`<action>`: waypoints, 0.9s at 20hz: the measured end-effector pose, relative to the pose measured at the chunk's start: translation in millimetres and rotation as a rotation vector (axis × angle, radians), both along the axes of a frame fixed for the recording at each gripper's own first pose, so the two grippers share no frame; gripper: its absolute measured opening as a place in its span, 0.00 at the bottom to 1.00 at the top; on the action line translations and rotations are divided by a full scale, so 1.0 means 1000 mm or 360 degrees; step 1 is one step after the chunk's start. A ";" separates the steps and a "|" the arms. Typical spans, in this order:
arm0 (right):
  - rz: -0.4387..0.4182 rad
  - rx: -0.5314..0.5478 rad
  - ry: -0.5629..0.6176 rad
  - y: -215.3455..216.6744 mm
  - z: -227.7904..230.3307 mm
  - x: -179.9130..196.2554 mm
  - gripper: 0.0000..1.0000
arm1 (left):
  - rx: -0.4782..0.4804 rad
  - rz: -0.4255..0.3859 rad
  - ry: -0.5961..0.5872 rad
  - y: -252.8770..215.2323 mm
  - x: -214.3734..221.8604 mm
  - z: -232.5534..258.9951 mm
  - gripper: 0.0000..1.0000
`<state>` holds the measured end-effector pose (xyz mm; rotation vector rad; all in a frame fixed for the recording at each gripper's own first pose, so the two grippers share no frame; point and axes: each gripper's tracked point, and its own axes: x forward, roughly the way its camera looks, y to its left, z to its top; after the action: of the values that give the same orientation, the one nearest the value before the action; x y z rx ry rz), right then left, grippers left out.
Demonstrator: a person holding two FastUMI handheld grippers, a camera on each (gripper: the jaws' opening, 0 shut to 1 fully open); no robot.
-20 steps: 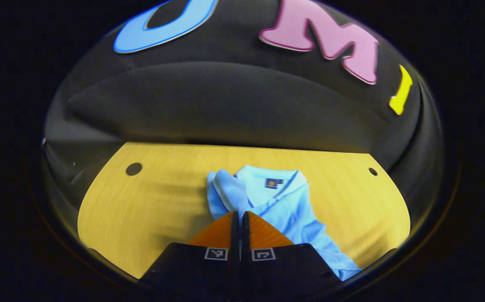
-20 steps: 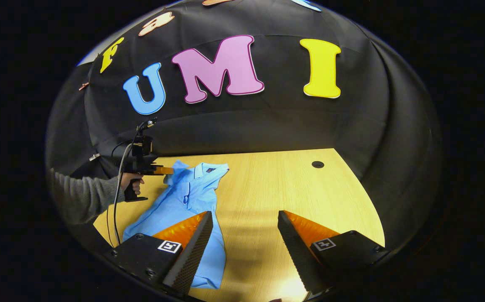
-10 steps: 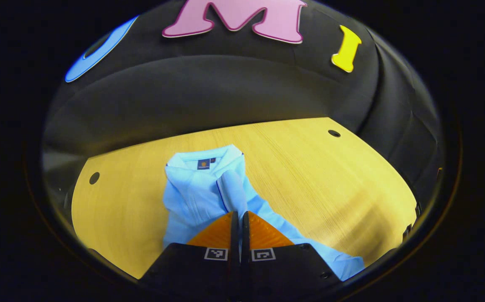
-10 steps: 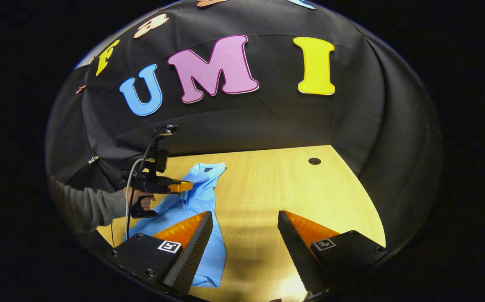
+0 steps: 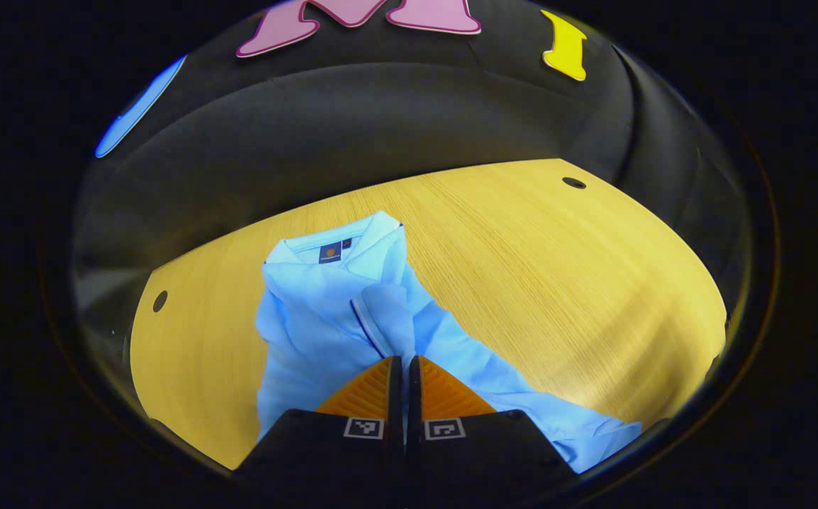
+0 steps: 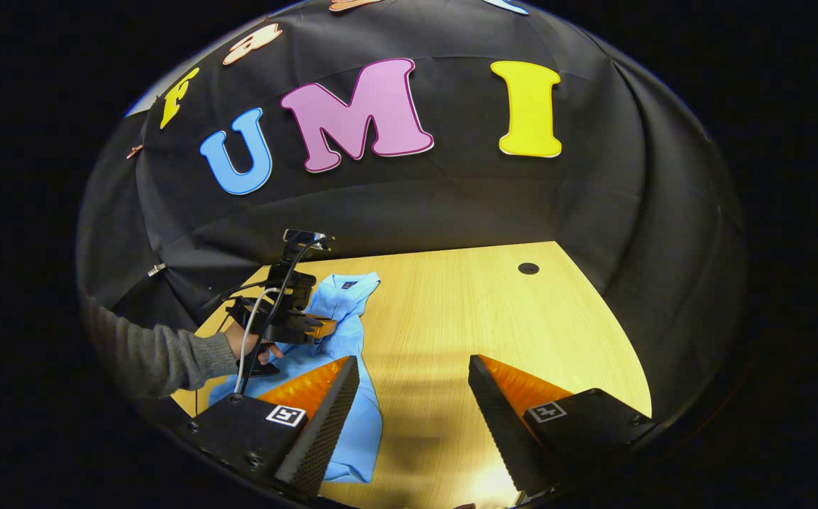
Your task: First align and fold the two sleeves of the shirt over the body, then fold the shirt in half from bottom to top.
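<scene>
Polo shirt (image 5: 324,318): my left gripper (image 5: 404,367), pinching its sleeve (image 5: 389,322), has carried it toward 12 o'clock, over the body. My right gripper (image 6: 412,396) waits agape.

Left gripper view. The left gripper (image 5: 404,364) has its two fingers pressed together on a light blue sleeve (image 5: 391,322), drawn across the body of the shirt (image 5: 310,311). The shirt lies on a wooden bench (image 5: 557,283), collar (image 5: 352,244) toward the far edge, hem trailing to the near edge. A small dark hole (image 5: 573,183) marks the bench's far right corner, another (image 5: 160,301) its left side.
</scene>
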<state>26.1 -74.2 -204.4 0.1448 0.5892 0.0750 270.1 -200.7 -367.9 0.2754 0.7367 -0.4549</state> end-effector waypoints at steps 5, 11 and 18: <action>-0.0052 0.0003 0.0012 -0.004 0.003 -0.001 0.97 | -0.0055 -0.0063 0.0040 -0.009 -0.006 -0.006 0.29; -0.0090 0.0016 0.0020 -0.006 0.003 -0.004 0.97 | -0.0032 -0.0084 -0.0015 -0.012 -0.009 -0.005 0.82; -0.0109 0.0038 0.0007 -0.006 0.003 -0.007 0.97 | -0.0032 -0.0072 -0.0196 -0.009 -0.018 0.032 0.94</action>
<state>19.3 -80.5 -201.7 0.1879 0.5876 0.0153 252.0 -209.7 -336.1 0.2993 0.6065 -0.4835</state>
